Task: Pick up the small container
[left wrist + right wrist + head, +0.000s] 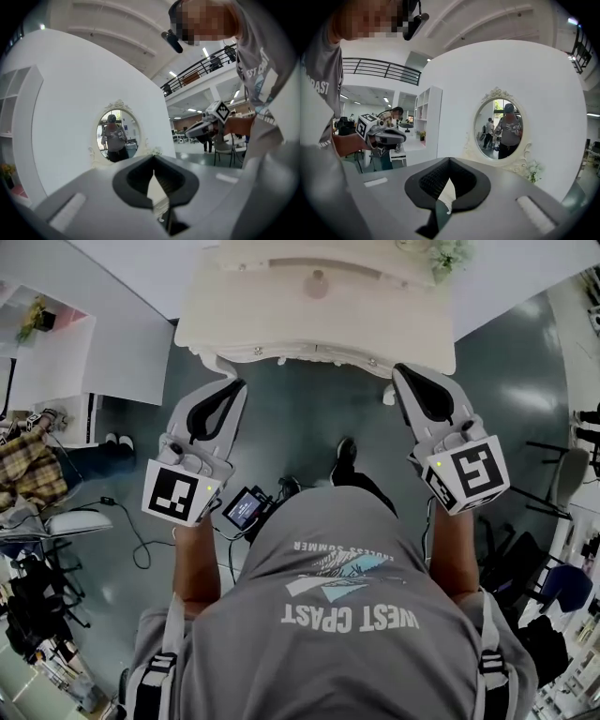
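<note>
Grey shirt (pixel 347 615) foremost. Left gripper (pixel 230 388) and right gripper (pixel 410 376), fingers closed and empty, hover off the desk's (pixel 244 310) front edge. Approach step: small container (pixel 317 282) sits mid-desk; next, open fingers and reach.

Open floor (pixel 309 418) between left claw (pixel 232 387), right claw (pixel 404 372) and worktop (pixel 281 324): free passage. Worktop's front edge bars lower approach. Mirror (pixel 506 129) and wall behind, probably close, stop reach.

cut off at top: white table (pixel 216 324) | unclear: small round object (pixel 317 283) on it
</note>
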